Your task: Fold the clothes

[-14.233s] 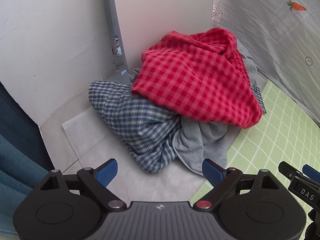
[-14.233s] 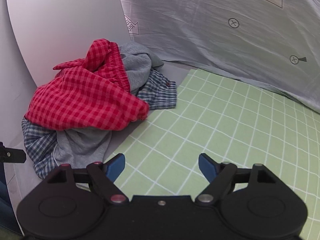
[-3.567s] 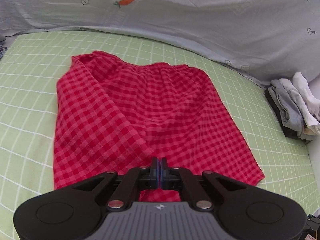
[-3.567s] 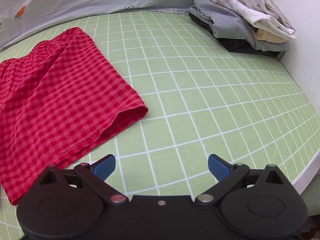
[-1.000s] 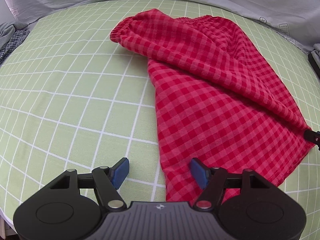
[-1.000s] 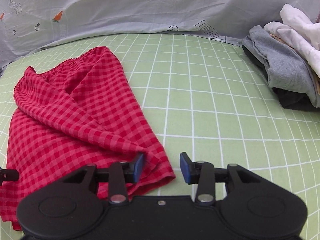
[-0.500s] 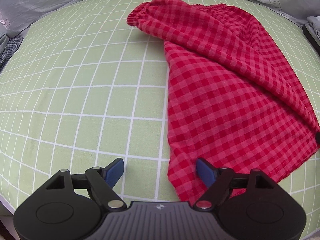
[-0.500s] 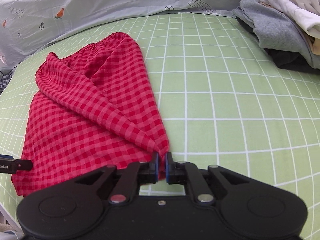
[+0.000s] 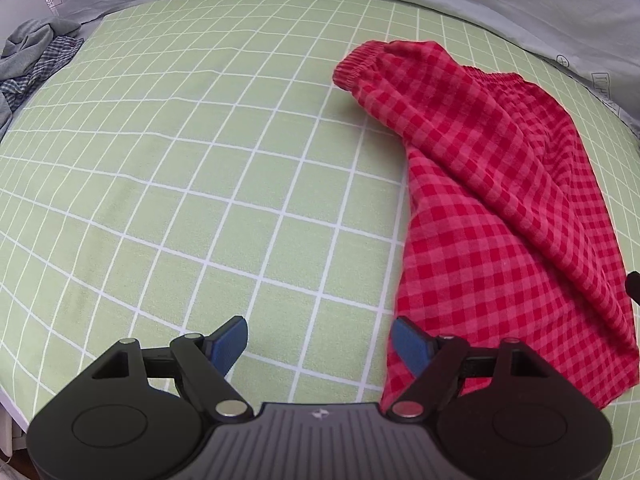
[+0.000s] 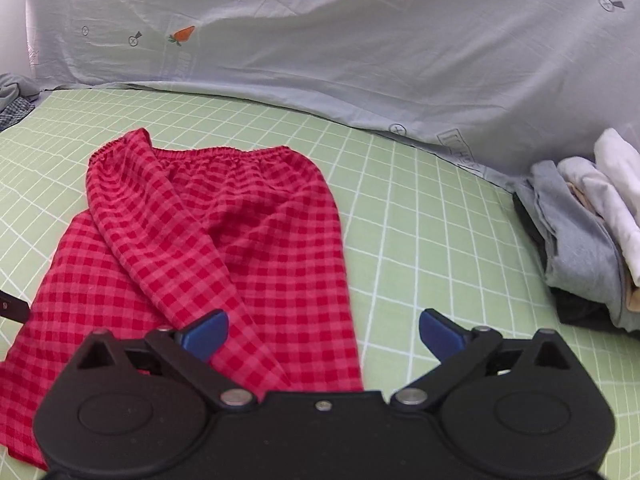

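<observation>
the red checked shorts [image 10: 208, 240] lie half-folded on the green mat [image 9: 160, 160]; left gripper [image 9: 318, 338] open and empty, right gripper [image 10: 322, 330] fingers opening, letting the cloth settle.

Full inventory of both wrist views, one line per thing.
shorts: 1, red check, on the mat, one side folded over, waistband far.
mat: 1, green with white grid, under everything.
sheet: 1, pale blue with carrot prints, behind the mat.
folded stack: 1, grey, white, black, cream, mat's right edge.
loose pile: 1, grey and blue check, far left.
left tongs: 1, black with blue pads, open, empty.
right tongs: 1, black with blue pads, opening over the shorts' hem, empty.
</observation>
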Tool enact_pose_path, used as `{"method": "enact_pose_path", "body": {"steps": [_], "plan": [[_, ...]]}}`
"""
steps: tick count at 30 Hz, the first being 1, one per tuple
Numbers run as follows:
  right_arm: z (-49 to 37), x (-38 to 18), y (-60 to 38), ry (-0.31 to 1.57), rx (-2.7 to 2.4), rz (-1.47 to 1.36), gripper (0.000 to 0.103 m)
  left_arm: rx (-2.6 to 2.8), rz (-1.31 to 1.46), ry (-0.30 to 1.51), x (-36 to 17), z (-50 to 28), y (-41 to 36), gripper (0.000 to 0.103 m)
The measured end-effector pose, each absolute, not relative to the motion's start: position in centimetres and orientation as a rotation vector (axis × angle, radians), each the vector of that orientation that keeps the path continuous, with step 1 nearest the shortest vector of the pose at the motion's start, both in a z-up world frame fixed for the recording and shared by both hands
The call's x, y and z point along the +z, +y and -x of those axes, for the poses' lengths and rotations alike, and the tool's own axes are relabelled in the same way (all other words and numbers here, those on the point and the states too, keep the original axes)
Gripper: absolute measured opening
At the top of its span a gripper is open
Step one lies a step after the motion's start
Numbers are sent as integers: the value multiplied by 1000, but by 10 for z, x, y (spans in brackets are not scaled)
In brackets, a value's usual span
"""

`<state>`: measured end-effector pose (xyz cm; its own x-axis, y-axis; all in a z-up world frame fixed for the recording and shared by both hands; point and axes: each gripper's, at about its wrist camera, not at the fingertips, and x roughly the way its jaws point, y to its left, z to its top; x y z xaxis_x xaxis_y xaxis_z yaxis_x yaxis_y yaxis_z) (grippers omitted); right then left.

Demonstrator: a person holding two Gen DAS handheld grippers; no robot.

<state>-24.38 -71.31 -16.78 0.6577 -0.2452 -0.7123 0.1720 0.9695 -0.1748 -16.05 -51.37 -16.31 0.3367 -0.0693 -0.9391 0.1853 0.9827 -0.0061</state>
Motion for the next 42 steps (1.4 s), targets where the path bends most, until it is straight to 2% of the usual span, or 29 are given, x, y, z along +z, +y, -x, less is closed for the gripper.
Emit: {"method": "enact_pose_path", "body": {"steps": [16,24,29,32,36,42], "plan": [[148,-189,-640,813,-1,173,103,-107,9,1192,-172,97,-492,80],[121,-203,-665,851,-142,106,99,-100,-49,1163,-175,95,-491,81],[113,-199,-705,845,-318,62,99,-84,-69,1154,-179,99,-494,89],[115,-197,-720,855,-346,58,94,-75,-66,1156,-180,98,-495,92],[128,-188,-709,833,-269,30,92,-48,-48,1174,-182,97,-492,97],[147,-185,-670,824,-164,-2,92,-8,-24,1221,-183,104,-481,98]]}}
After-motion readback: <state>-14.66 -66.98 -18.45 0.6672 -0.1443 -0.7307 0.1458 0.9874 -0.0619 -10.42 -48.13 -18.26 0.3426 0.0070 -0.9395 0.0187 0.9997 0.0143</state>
